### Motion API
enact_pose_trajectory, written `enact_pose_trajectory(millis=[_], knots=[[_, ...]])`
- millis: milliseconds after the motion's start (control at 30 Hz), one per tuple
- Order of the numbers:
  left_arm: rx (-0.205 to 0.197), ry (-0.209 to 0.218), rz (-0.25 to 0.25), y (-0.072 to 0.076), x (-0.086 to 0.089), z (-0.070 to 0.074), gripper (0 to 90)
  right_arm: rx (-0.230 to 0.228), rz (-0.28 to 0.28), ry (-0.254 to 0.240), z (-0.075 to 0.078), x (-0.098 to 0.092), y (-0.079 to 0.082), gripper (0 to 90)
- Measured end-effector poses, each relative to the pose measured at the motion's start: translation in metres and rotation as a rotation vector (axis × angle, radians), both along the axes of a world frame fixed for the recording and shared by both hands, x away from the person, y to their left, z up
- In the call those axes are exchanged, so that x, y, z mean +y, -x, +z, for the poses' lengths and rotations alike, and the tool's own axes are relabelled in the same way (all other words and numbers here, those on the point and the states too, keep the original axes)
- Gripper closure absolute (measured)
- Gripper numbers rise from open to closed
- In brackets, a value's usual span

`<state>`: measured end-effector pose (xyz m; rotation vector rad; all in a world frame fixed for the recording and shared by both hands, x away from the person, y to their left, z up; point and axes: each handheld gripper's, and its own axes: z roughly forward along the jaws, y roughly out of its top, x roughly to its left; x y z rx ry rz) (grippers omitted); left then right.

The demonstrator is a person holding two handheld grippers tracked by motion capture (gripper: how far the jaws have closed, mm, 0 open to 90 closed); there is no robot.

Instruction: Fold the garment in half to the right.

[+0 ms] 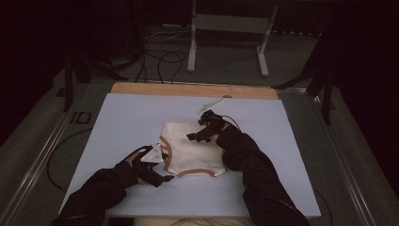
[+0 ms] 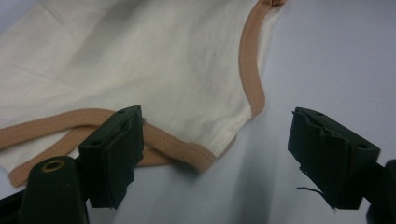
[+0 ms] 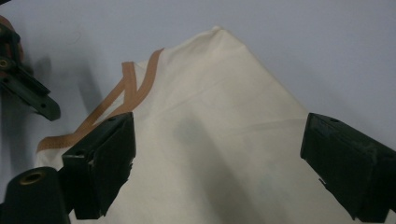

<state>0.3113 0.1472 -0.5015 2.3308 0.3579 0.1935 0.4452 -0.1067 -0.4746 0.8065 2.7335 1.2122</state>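
Observation:
A cream garment [image 1: 193, 150] with tan trim lies crumpled at the middle of the pale table sheet [image 1: 131, 117]. My left gripper [image 1: 165, 168] sits low at its near left corner. In the left gripper view that gripper [image 2: 219, 144] is open, and the trimmed corner of the garment [image 2: 140, 60] lies between the jaws, with the left jaw over the tan band. My right gripper [image 1: 197, 129] hovers over the garment's far right part. In the right gripper view it [image 3: 219, 154] is open above plain cream cloth [image 3: 219, 116], with the left gripper [image 3: 28, 93] farther off at the upper left.
A wooden strip [image 1: 193, 89] runs along the table's far edge. Beyond it stand a grey metal frame [image 1: 226, 28], floor cables [image 1: 160, 59] and dark stand legs [image 1: 324, 80] at both sides. Bare sheet surrounds the garment.

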Motion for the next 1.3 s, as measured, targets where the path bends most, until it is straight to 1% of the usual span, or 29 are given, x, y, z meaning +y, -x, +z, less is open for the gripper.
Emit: enact_pose_trajectory(millis=[33,100,133,200,233,267,300,367,433,500,533,567,667,700,733,767,800,833,867,900,933,967,1000,1067,1100,1167,1200,1233,1300], knots=[[0.010,-0.002,0.001,0.000,0.000,-0.002,21.8,0.005,0.001,0.003,0.000,0.002,0.000,10.3],[0.007,-0.014,-0.007,-0.001,0.000,-0.003,23.8,0.005,0.011,0.007,-0.002,0.005,0.000,10.4],[0.004,-0.014,-0.002,-0.001,-0.001,-0.004,25.0,0.007,0.010,0.008,-0.002,0.007,0.000,10.4],[0.009,-0.017,-0.011,-0.001,-0.001,-0.005,27.9,0.007,0.013,0.011,-0.003,0.009,-0.001,10.4],[0.007,-0.034,-0.019,-0.001,-0.002,-0.007,28.7,0.012,0.018,0.011,-0.004,0.013,0.000,10.4],[0.015,-0.038,-0.027,-0.001,-0.003,-0.009,30.3,0.014,0.022,0.016,-0.005,0.014,0.000,10.4],[0.014,-0.043,-0.024,-0.001,-0.004,-0.010,31.5,0.012,0.027,0.021,-0.005,0.016,0.000,10.3],[0.015,-0.052,-0.034,-0.002,-0.005,-0.012,34.6,0.018,0.029,0.023,-0.007,0.020,0.000,10.4],[0.024,-0.049,-0.032,-0.003,-0.006,-0.014,36.4,0.016,0.040,0.028,-0.008,0.022,0.000,10.4],[0.018,-0.054,-0.034,-0.004,-0.005,-0.014,39.4,0.019,0.046,0.030,-0.010,0.025,0.000,10.4],[0.023,-0.047,-0.034,-0.006,-0.004,-0.014,41.9,0.026,0.040,0.033,-0.010,0.026,0.001,10.4],[0.023,-0.050,-0.034,-0.007,-0.004,-0.013,43.3,0.021,0.048,0.027,-0.010,0.027,0.000,10.4],[0.021,-0.055,-0.042,-0.008,-0.004,-0.013,46.8,0.022,0.051,0.032,-0.011,0.029,0.000,10.4],[0.029,-0.048,-0.049,-0.008,-0.004,-0.013,48.7,0.025,0.051,0.030,-0.011,0.030,0.000,10.4],[0.011,-0.059,-0.056,-0.007,-0.004,-0.013,50.9,0.034,0.040,0.030,-0.010,0.032,0.001,10.4],[0.011,-0.059,-0.056,-0.007,-0.004,-0.013,52.8,0.034,0.040,0.030,-0.010,0.032,0.001,10.4],[-0.016,-0.076,-0.057,-0.006,-0.004,-0.013,54.6,0.018,0.054,0.031,-0.010,0.032,0.000,10.4],[-0.025,-0.084,-0.050,-0.005,-0.005,-0.013,57.2,0.018,0.056,0.031,-0.010,0.033,-0.001,10.4],[-0.031,-0.088,-0.051,-0.005,-0.005,-0.013,58.7,0.024,0.051,0.032,-0.010,0.034,0.000,10.4],[-0.038,-0.094,-0.052,-0.006,-0.005,-0.013,59.9,0.020,0.059,0.030,-0.011,0.035,-0.001,10.4],[-0.039,-0.095,-0.049,-0.006,-0.006,-0.013,61.0,0.036,0.046,0.034,-0.010,0.037,0.000,10.4],[-0.046,-0.099,-0.048,-0.006,-0.006,-0.013,62.3,0.034,0.047,0.036,-0.011,0.038,0.000,10.4],[-0.053,-0.101,-0.047,-0.006,-0.007,-0.013,63.9,0.020,0.064,0.033,-0.012,0.038,-0.002,10.4],[-0.066,-0.097,-0.035,-0.005,-0.008,-0.014,67.8,0.019,0.069,0.034,-0.013,0.041,-0.001,10.4],[-0.077,-0.105,-0.033,-0.006,-0.008,-0.013,71.1,0.029,0.065,0.037,-0.013,0.043,-0.001,10.4],[-0.083,-0.098,-0.019,-0.006,-0.009,-0.014,78.4,0.024,0.074,0.036,-0.014,0.047,-0.002,11.0],[-0.080,-0.088,-0.016,-0.007,-0.009,-0.014,80.8,0.026,0.074,0.036,-0.015,0.048,-0.002,12.9],[-0.073,-0.080,-0.013,-0.008,-0.009,-0.015,83.2,0.021,0.076,0.034,-0.015,0.050,-0.003,12.9],[-0.066,-0.076,-0.012,-0.009,-0.008,-0.015,84.8,0.023,0.074,0.030,-0.015,0.053,-0.005,13.0]])
